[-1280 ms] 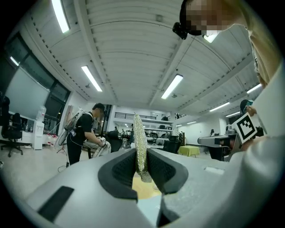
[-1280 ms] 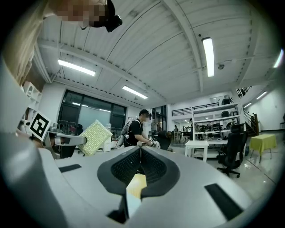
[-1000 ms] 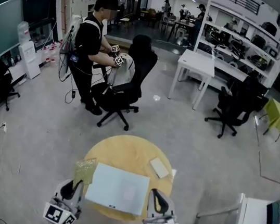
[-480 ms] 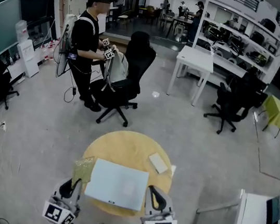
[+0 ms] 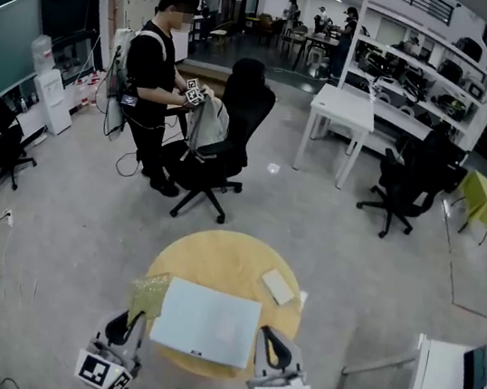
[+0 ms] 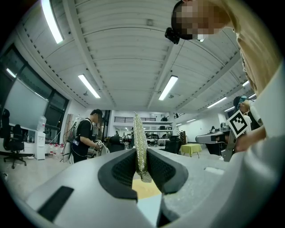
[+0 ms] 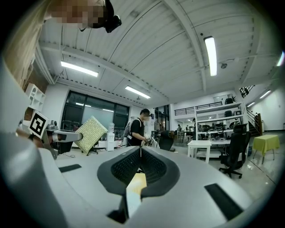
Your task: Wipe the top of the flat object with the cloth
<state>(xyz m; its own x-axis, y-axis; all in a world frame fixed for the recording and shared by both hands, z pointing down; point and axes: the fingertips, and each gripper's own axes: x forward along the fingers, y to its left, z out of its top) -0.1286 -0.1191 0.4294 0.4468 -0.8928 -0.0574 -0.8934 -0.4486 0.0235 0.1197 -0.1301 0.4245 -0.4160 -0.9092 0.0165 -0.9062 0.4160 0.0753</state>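
Two hand-held grippers hover at the table's near edge: my left hand-held gripper (image 5: 134,318) pinches the yellow-green cloth (image 5: 148,293) upright just beside the flat object's left edge, while my right hand-held gripper (image 5: 271,342), pressed together on nothing, sits at its right edge. The pale flat object (image 5: 207,322) lies on the round table (image 5: 214,262); well beyond, a person (image 5: 154,83) stands beside a black chair (image 5: 224,154).

Below me stands a round table (image 5: 223,264) with a yellowish wooden top, set on the grey floor (image 5: 63,234). A pale blue-grey flat sheet (image 5: 205,322) lies on its near half, covering much of that side, with a small dark mark at the near edge. Beyond the sheet's far right corner, close to the table's right rim, lies a small pale rectangular block (image 5: 278,287), apart from the sheet. The far half is bare wood.
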